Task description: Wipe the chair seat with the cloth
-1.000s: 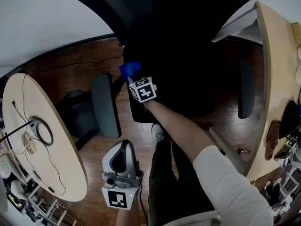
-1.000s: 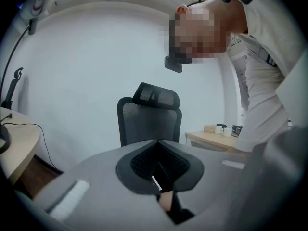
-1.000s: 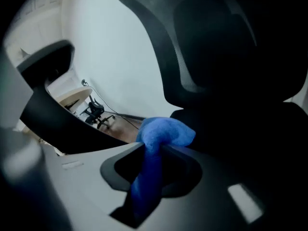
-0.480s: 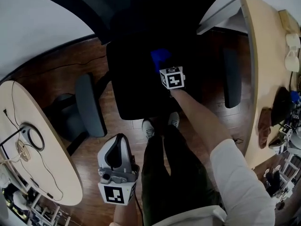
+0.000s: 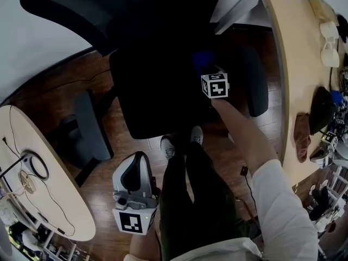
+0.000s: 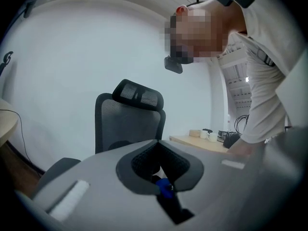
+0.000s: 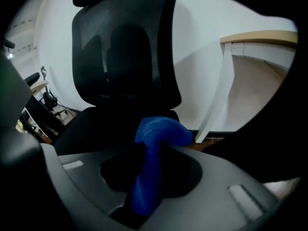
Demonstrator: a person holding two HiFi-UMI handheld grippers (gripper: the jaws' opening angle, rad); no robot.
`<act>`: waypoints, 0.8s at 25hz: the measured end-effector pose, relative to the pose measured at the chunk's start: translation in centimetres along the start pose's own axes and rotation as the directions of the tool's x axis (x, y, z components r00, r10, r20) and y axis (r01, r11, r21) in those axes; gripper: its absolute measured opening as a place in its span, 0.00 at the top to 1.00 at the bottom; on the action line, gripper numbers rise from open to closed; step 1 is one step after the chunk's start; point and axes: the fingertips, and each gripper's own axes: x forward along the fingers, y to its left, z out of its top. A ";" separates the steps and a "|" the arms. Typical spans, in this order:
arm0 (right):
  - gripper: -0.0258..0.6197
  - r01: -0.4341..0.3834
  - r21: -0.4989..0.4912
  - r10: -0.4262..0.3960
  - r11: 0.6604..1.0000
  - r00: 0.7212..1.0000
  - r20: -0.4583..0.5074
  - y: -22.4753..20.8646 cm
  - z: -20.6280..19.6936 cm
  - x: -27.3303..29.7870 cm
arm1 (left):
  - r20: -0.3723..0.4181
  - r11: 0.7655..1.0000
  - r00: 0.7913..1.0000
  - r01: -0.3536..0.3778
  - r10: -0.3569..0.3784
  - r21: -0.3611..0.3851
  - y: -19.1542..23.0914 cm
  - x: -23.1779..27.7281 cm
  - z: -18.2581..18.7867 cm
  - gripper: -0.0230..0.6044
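Note:
The black office chair's seat (image 5: 155, 88) fills the middle of the head view. My right gripper (image 5: 206, 69) is over the seat's right part, shut on a blue cloth (image 5: 202, 59) that presses onto the seat. In the right gripper view the blue cloth (image 7: 153, 150) runs between the jaws of the right gripper (image 7: 154, 146) and bulges ahead of them, with the mesh backrest (image 7: 125, 47) beyond. My left gripper (image 5: 136, 170) hangs low by the person's legs, away from the chair, jaws together and empty. In the left gripper view the left gripper (image 6: 158, 143) faces the backrest (image 6: 127, 124).
The chair's armrests (image 5: 89, 125) (image 5: 254, 80) flank the seat. A wooden desk (image 5: 296, 64) with mugs (image 5: 329, 31) stands at the right. A round table (image 5: 32, 200) with cables is at the left. The person's shoes (image 5: 168, 145) stand just before the seat on the wooden floor.
My right gripper has carried the blue cloth across the seat from its left front corner to its right side. The left gripper has stayed low and still.

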 end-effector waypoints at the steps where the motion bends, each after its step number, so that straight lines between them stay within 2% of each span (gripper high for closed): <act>1: 0.82 -0.032 0.006 0.032 0.999 0.999 0.026 2.0 0.7 -0.2 | 0.001 1.000 1.000 -0.002 0.002 0.005 0.0 -0.2 0.0 0.93; 4: 0.82 -0.170 -0.013 0.171 0.985 0.983 0.073 11.6 1.8 -1.1 | 0.003 1.000 1.000 -0.022 0.022 0.008 0.6 -1.4 0.4 0.93; 8: 0.82 -0.369 -0.080 0.375 0.926 0.925 0.068 27.0 0.3 -2.1 | 0.004 0.998 0.999 -0.051 0.051 0.021 1.5 -3.0 1.4 0.93; 11: 0.81 -0.425 -0.095 0.426 0.900 0.905 -0.007 35.0 -3.7 -1.1 | 0.003 0.996 0.997 -0.083 0.083 0.038 2.6 -4.6 1.7 0.93; 13: 0.81 -0.431 -0.081 0.428 0.899 0.902 -0.058 37.7 -6.3 0.1 | 0.007 0.992 0.993 -0.119 0.119 0.027 3.6 -5.9 1.6 0.93; 15: 0.81 -0.422 -0.088 0.416 0.902 0.906 -0.079 38.3 -7.7 1.2 | 0.000 0.987 0.987 -0.161 0.161 -0.003 4.6 -7.0 1.1 0.93; 20: 0.82 -0.355 -0.127 0.349 0.926 0.934 -0.072 33.7 -8.1 2.1 | -0.015 0.984 0.984 -0.177 0.177 -0.021 5.4 -8.9 -0.3 0.93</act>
